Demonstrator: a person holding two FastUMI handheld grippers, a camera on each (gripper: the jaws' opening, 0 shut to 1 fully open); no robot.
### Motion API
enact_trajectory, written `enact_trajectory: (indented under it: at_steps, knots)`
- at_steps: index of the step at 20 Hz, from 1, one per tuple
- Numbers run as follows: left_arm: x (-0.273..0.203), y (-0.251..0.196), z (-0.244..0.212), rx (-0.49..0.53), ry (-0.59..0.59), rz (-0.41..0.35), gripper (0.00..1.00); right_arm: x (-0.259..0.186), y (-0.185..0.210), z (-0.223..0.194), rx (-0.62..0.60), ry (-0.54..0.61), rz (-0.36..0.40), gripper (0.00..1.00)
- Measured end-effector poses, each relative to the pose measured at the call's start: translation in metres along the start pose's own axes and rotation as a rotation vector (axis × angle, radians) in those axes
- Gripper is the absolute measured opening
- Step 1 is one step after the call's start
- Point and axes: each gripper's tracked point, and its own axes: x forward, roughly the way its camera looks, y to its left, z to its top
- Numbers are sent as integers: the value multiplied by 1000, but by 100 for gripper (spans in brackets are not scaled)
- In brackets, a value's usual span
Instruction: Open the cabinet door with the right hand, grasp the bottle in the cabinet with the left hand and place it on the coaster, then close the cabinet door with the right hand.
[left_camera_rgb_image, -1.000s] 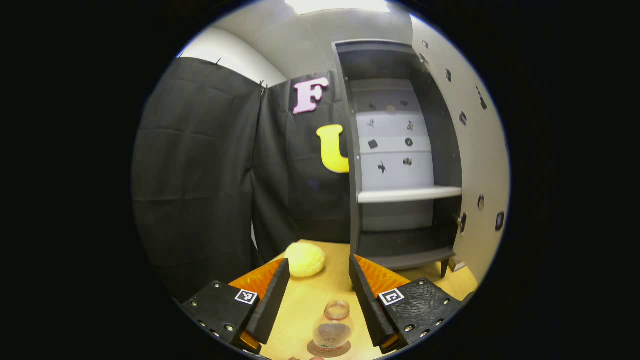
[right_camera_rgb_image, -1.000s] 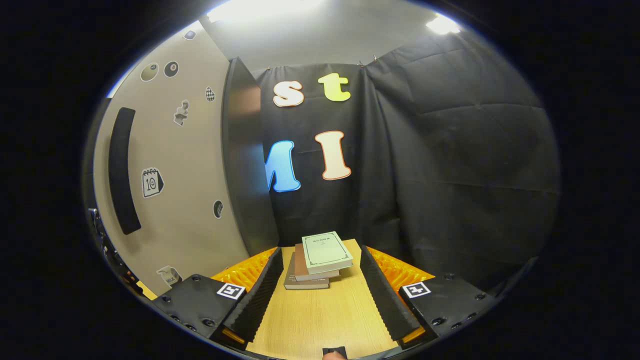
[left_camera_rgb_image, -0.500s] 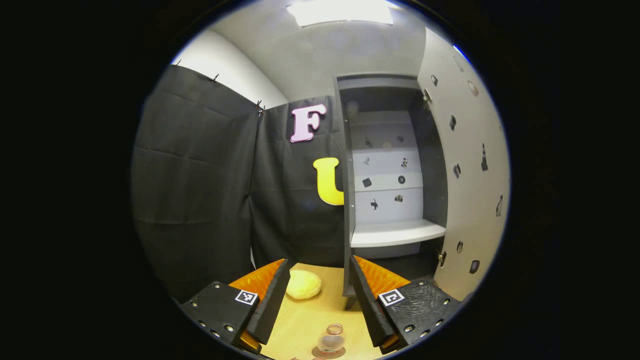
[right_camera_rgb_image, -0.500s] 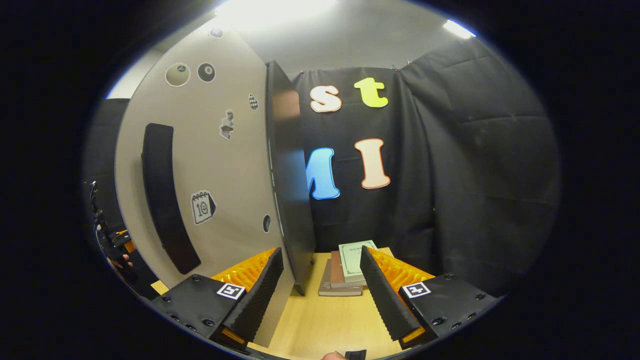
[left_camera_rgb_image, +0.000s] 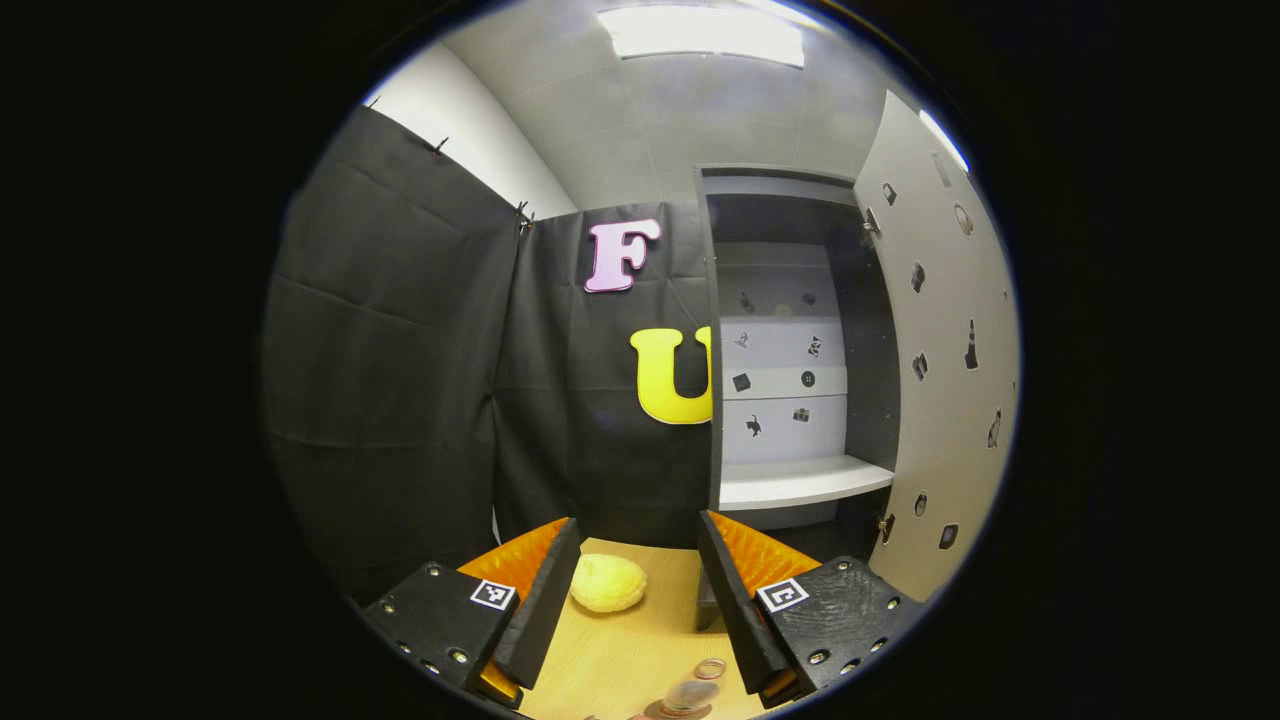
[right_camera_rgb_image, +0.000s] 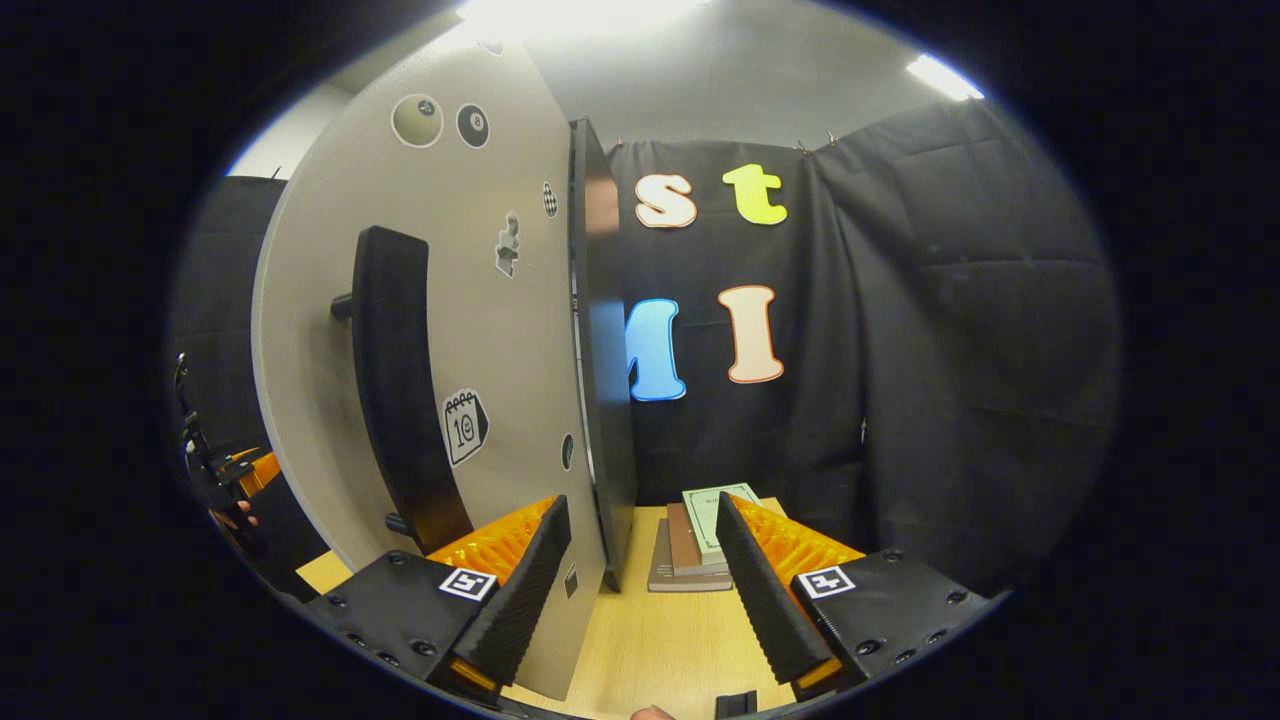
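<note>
The right gripper (right_camera_rgb_image: 640, 560) sat wide and empty — the open door's (right_camera_rgb_image: 480, 330) free edge stood upright between its fingers, handle (right_camera_rgb_image: 395, 390) farther left.

The grey cabinet (left_camera_rgb_image: 790, 330) stands open, its pale stickered door (right_camera_rgb_image: 470, 330) swung wide. The clear glass bottle (left_camera_rgb_image: 690, 693) stands upright on a round coaster (left_camera_rgb_image: 668, 712).

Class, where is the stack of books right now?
In the right gripper view, the stack of books lies on the wooden table, just right of the open cabinet door's edge, before the black cloth wall.
</note>
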Motion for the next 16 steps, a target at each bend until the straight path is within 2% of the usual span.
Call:
enact_trajectory:
  at_steps: [1, 2, 10, 16]
  knots:
    - [3, 3, -2, -5, 4, 1, 70, 0, 3, 0, 0, 3, -6, 88]
    - [7, 11, -5, -9, 8, 1, 70, 0, 7, -1, -2, 8, -10, 93]
    - [13, 51, -13, -38, 16, -7, 70, 0, 68, 1, -49, 16, 47, 93]
    - [9, 85, -20, -38, 28, 6, 70, 7, 98, 13, -48, -16, 65, 93]
